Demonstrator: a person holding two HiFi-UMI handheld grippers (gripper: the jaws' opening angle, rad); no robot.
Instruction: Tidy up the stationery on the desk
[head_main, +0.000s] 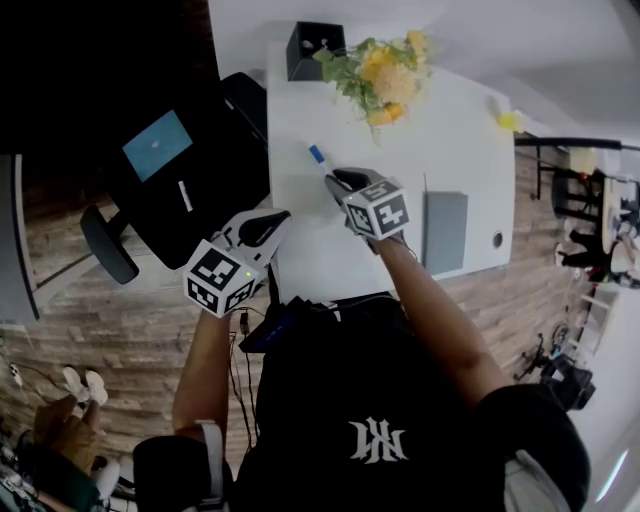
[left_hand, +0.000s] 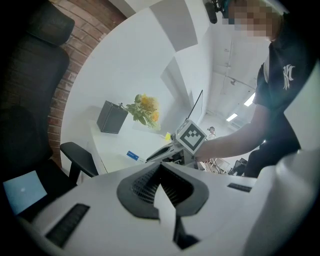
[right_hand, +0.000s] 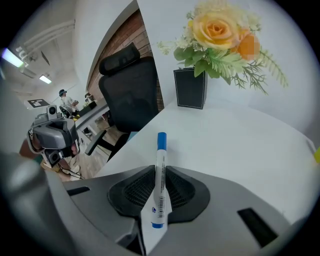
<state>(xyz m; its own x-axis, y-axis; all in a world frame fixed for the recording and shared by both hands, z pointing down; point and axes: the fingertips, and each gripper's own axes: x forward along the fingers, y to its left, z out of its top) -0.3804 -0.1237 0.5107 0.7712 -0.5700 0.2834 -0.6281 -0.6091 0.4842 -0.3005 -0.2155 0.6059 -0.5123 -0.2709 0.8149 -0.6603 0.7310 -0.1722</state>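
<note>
Looking steeply down, the head view showed a white desk (head_main: 455, 140) with a black office chair (head_main: 175, 195) against its left edge. Just right of the chair, the left gripper (head_main: 264, 230) hung by the desk's near corner with its jaws pressed together and nothing between them; its own view showed the pads meeting with no gap.

Further right, near the middle of the desk, the right gripper (right_hand: 159, 171) pointed down at the surface and was clamped on a white marker (right_hand: 160, 150). In the right gripper view the barrel ran lengthwise between the two dark pads, with the blue cap sticking out ahead and the blue butt end back by the jaws' root. Whether the cap end touched the desk could not be told.

At the far edge stood a black box (head_main: 312, 50), open at the top, with yellow and orange flowers (head_main: 388, 75) just to its right. A flat grey pad (head_main: 445, 232) lay at the desk's right side.

The step appeared to be lifting the marker, probably to drop it into the black box. Because the barrel lay along the jaws, it could slide out. A firm squeeze, a straight lift, and a careful approach clear of the leaning flowers would suit. Release should wait until the marker's tip was inside the box's opening.
</note>
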